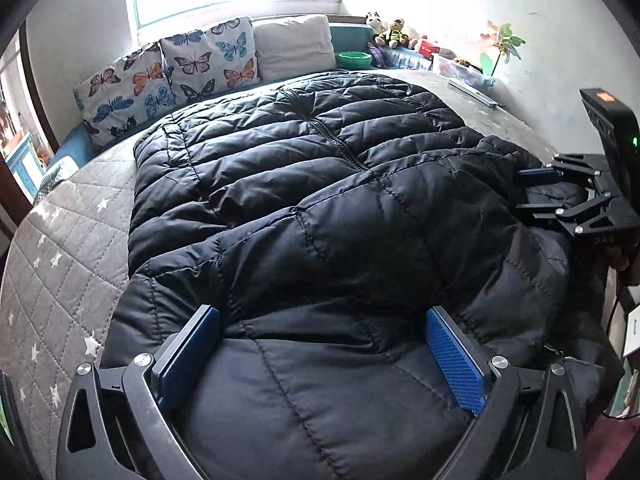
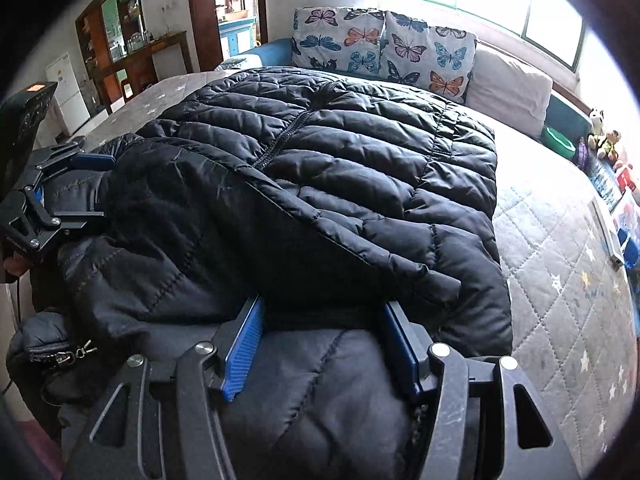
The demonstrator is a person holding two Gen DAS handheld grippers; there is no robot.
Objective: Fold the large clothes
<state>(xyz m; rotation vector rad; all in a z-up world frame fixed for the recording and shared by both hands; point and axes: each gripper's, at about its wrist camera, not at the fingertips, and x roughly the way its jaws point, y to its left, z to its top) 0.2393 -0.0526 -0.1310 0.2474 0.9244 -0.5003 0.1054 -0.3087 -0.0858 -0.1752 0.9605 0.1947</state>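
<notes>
My right gripper (image 2: 320, 344) has its jaws spread wide over the black puffer jacket (image 2: 304, 184) on the bed (image 2: 560, 280). My left gripper (image 2: 86, 186) sits at the jacket's far left edge, butterfly pillows (image 2: 384, 46) beyond.

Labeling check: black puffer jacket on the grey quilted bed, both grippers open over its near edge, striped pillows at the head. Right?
Not quite. The pillows carry a butterfly print, not stripes; the right wrist view shows it. The black puffer jacket, grey quilted bed and open left gripper and right gripper stand.

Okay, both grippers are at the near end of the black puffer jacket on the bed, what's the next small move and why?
Probably close both grippers: the left gripper and right gripper each stand open astride the near end of the jacket, with padding bulging between their pads, so nothing is gripped yet.
</notes>
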